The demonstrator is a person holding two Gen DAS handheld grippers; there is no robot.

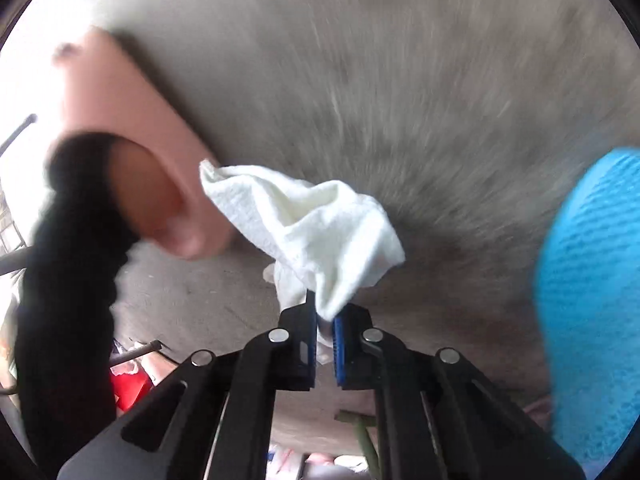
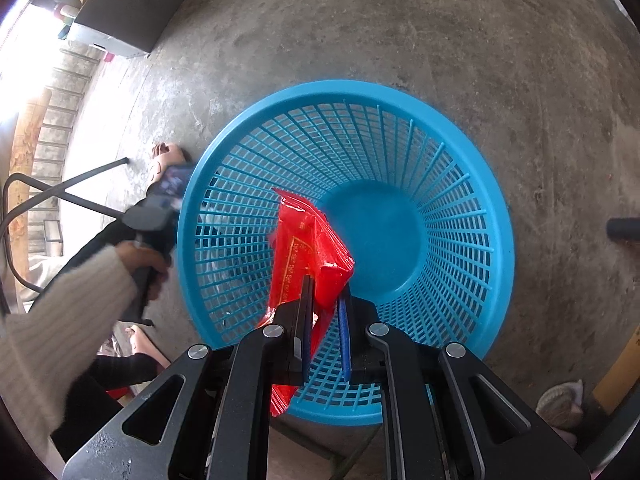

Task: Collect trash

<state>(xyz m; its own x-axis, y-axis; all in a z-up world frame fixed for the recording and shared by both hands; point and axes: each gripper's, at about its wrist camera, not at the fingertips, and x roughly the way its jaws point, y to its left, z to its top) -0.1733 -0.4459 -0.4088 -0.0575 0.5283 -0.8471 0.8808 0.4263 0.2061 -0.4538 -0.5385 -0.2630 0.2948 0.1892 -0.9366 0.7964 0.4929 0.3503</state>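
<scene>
In the left wrist view my left gripper point(image 1: 325, 312) is shut on a crumpled white paper towel point(image 1: 312, 224), which spreads out past the blue pads over the grey concrete floor. The blue mesh basket point(image 1: 592, 288) shows at the right edge of that view. In the right wrist view my right gripper point(image 2: 325, 300) is shut on a red plastic wrapper point(image 2: 312, 252) and holds it above the open blue basket point(image 2: 496, 216). The wrapper hangs over the basket's near left side.
A person's bare foot and dark trouser leg point(image 1: 132, 184) stand close on the left of the towel. The right wrist view shows a hand in a cream sleeve point(image 2: 72, 300) holding the other gripper left of the basket. A dark cabinet point(image 2: 120, 12) stands far left.
</scene>
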